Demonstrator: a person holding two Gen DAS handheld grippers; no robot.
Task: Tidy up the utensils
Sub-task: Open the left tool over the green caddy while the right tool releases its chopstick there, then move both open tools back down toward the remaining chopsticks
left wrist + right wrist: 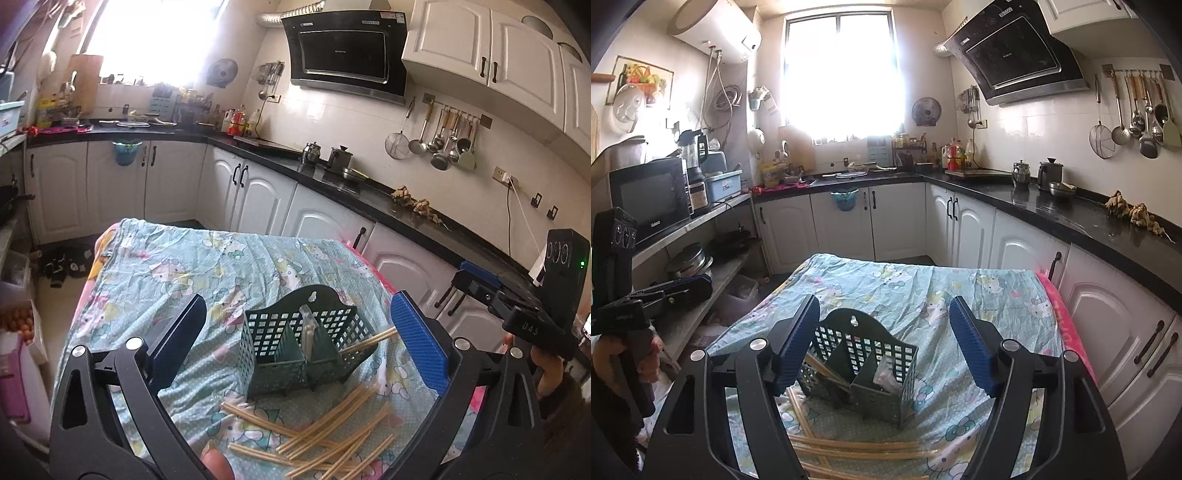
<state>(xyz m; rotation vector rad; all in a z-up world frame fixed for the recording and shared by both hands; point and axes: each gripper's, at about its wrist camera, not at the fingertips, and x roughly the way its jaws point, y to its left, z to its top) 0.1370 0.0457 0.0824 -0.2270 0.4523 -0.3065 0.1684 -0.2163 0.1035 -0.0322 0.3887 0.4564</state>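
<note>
Home kitchen: range hood (pixel 345 55), white cabinets (pixel 484 51), hanging ladles (pixel 439 134), microwave (pixel 650 197), black countertop (pixel 1052 210).

Bright window (pixel 842 74) on far wall. Black countertop (pixel 1052 210) runs from below window along right wall over white cabinets (pixel 964 229). Range hood (pixel 1015 51) right of window; microwave (pixel 650 195) left.

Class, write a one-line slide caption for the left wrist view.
Open left tool frames a green basket above loose chopsticks on a patterned cloth.
</note>
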